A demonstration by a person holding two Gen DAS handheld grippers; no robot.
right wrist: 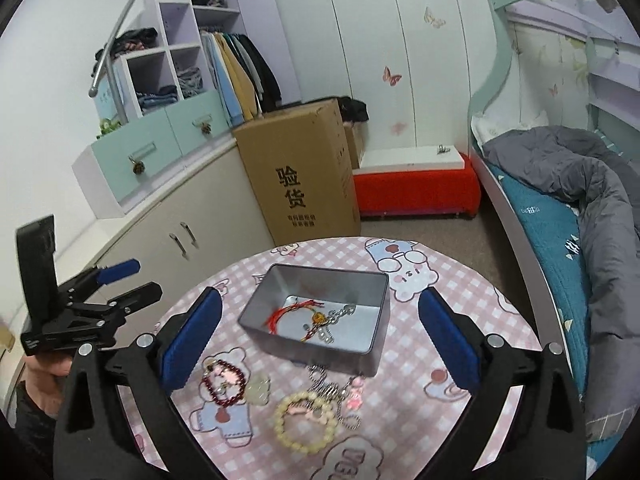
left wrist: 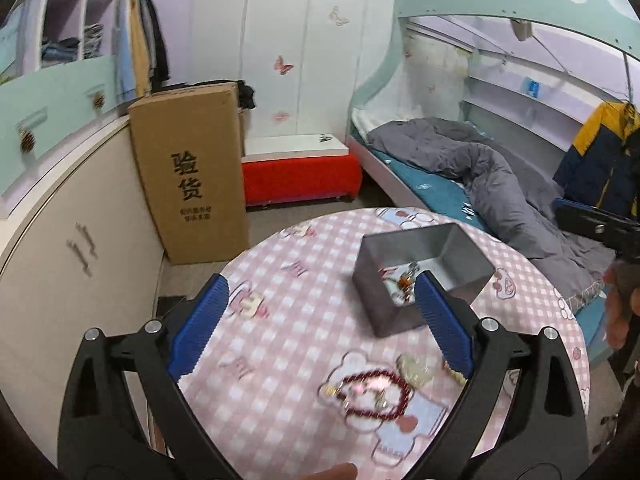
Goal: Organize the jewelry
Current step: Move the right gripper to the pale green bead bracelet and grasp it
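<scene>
A grey metal tin (right wrist: 312, 350) stands open on the round pink checked table (right wrist: 404, 364). Inside it lie a red string bracelet (right wrist: 296, 314) and a silver chain (right wrist: 340, 316). On the cloth in front of the tin lie a dark red bead bracelet (right wrist: 224, 380), a pale pendant (right wrist: 258, 390), a cream bead bracelet (right wrist: 306, 420) and a silver keychain with a pink charm (right wrist: 336, 388). My right gripper (right wrist: 320, 294) is open above them, empty. My left gripper (left wrist: 320, 280) is also open and empty, left of the tin (left wrist: 384, 312), over the dark red bracelet (left wrist: 376, 396).
A tall cardboard box (right wrist: 304, 176) stands on the floor beyond the table, beside a low cabinet (right wrist: 168, 232). A red bench (right wrist: 416, 192) and a bed with a grey quilt (right wrist: 580, 184) are on the right. A hand (left wrist: 620, 308) holds the right gripper at the left view's edge.
</scene>
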